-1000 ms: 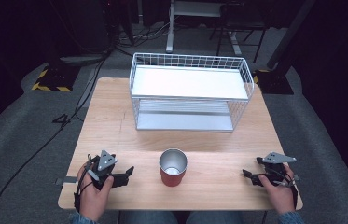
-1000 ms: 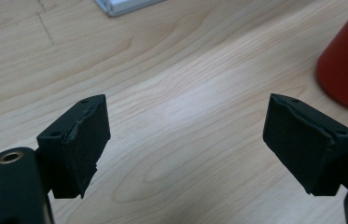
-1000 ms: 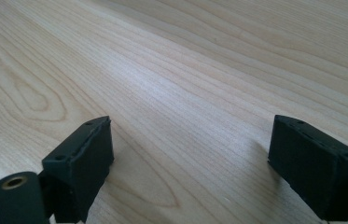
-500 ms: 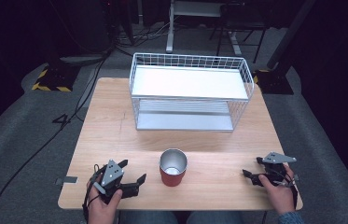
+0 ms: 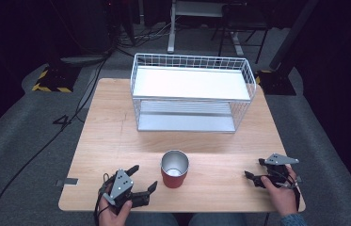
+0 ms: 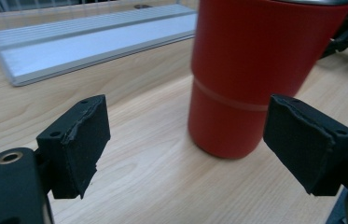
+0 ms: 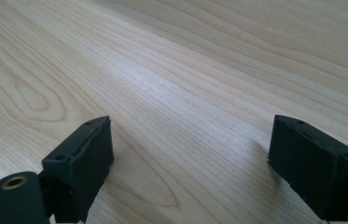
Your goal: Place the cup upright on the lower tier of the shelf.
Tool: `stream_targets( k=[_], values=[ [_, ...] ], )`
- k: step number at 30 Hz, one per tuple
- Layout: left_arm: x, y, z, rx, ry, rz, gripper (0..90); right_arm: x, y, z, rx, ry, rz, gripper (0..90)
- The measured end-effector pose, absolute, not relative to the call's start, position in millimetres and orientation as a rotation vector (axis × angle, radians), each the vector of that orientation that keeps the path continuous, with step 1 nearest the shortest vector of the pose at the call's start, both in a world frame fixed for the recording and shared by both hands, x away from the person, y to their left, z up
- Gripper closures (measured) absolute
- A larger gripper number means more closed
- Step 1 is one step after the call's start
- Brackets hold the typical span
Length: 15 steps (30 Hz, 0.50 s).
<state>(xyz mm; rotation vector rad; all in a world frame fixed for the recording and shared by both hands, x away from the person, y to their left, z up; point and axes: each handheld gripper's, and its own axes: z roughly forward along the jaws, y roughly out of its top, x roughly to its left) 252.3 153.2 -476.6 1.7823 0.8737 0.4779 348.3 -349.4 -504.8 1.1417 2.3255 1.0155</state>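
Note:
A red cup [image 5: 174,168] with a shiny metal inside stands upright near the table's front edge, at the middle. My left gripper [image 5: 144,178] sits just left of it, open, its jaws pointing toward the cup without touching. Seen from the left gripper view, the cup [image 6: 255,70] rises close ahead and right of centre, beyond my wide-apart pads [image 6: 76,142]. At the front right corner my right gripper [image 5: 254,170] rests open, aimed left along the wood. In the right gripper view its pads [image 7: 80,161] stand apart over bare wood.
A white wire rack [image 5: 192,92] with two shelves takes up the back half of the wooden table [image 5: 112,136]. Its lower shelf [image 6: 92,39] lies behind the cup in the left gripper view. Dark floor and cables surround the table.
My left gripper has slid right along the front edge and turned toward the cup, ending close beside it. The right gripper and the cup have stayed still.

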Motion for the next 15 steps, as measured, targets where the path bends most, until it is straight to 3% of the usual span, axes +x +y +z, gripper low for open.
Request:
stream_targets(
  k=[15],
  values=[
    [254, 127, -495, 1.761, 0.834, 0.481, 15.3, 348, -349, -505, 1.142, 2.326, 1.016, 13.9]
  ],
)
